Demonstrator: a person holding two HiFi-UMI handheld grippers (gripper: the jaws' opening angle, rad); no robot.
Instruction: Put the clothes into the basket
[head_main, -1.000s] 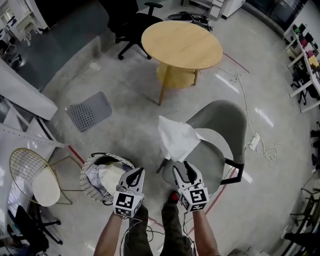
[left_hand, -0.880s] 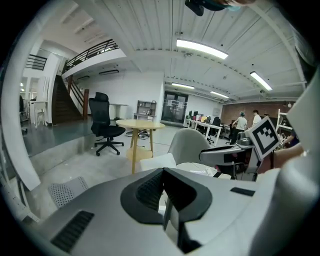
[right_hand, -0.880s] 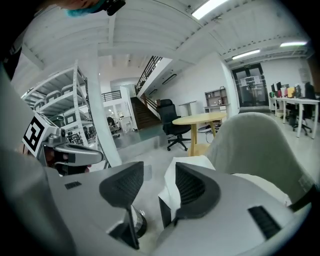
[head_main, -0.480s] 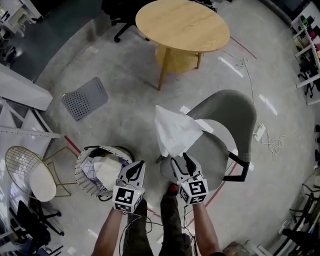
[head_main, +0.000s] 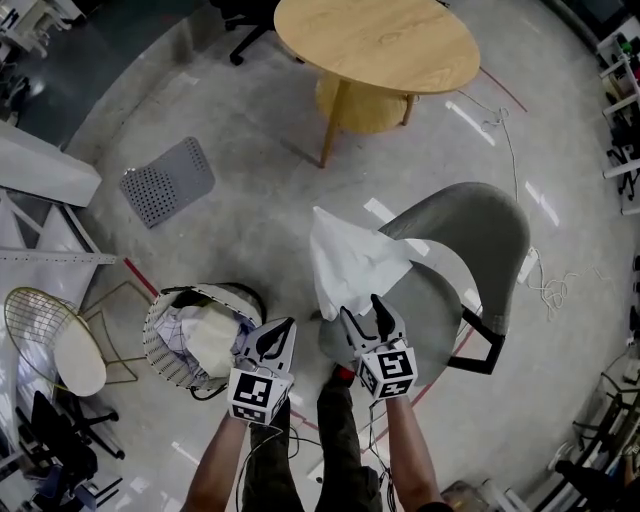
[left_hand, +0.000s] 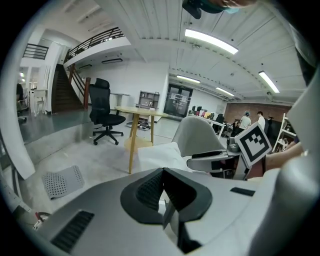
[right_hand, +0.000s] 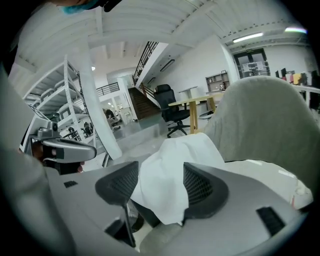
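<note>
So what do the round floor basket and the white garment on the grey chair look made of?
Round basket: thin pale wire, probably coated metal; its wall is an open grid. White garment: soft matte fabric, perhaps cotton; it creases and drapes.

My left gripper (head_main: 281, 332), at 7 o'clock, is closed; my right gripper (head_main: 361, 312), at 5 o'clock, has just been opening, with the cloth (head_main: 350, 262) loose between its jaws.

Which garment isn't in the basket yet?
The white cloth draped on the grey chair. The other clothes, a pale piece and a checked one, already lie inside the wire basket on the floor.
</note>
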